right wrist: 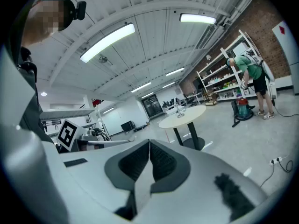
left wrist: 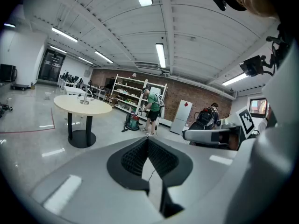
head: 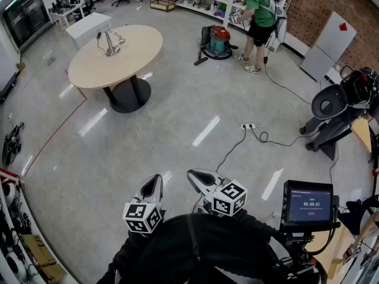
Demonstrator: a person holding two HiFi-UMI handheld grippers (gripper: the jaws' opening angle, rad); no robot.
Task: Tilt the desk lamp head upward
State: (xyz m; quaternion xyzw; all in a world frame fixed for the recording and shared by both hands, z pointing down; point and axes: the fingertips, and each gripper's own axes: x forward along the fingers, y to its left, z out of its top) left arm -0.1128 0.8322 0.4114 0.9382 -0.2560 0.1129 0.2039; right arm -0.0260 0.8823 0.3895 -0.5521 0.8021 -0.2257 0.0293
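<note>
"Starting nearest the body, which step did this moment show?" the student asked.

"The approach, by my judgement, with none of the tilting done yet," the tutor replied. "Both grippers were held close in front of the holder, side by side. The left gripper had its jaws pressed together with nothing between them. The right gripper was likewise closed and empty. Both pointed a little below level, out over bare floor."

"What did the next move call for?"

"First, crossing the floor to the table. One gripper would then have to open and either close on the lamp's head or come under it, so as to swing it upward. The other could steady the base, since a light lamp might slide or tip when its head was pushed."

"Where did the lamp lie relative to the grippers?"

"The lamp stood upright on the round table, toward that top's far side. In the head view it lay ahead and to the left, well apart from both grippers. In the left gripper view it showed to the left of the closed jaws, in the right gripper view to their right. It appeared too small for the tilt of its head to be read. Farther off, a person stood at the shelves, taking no part."
</note>
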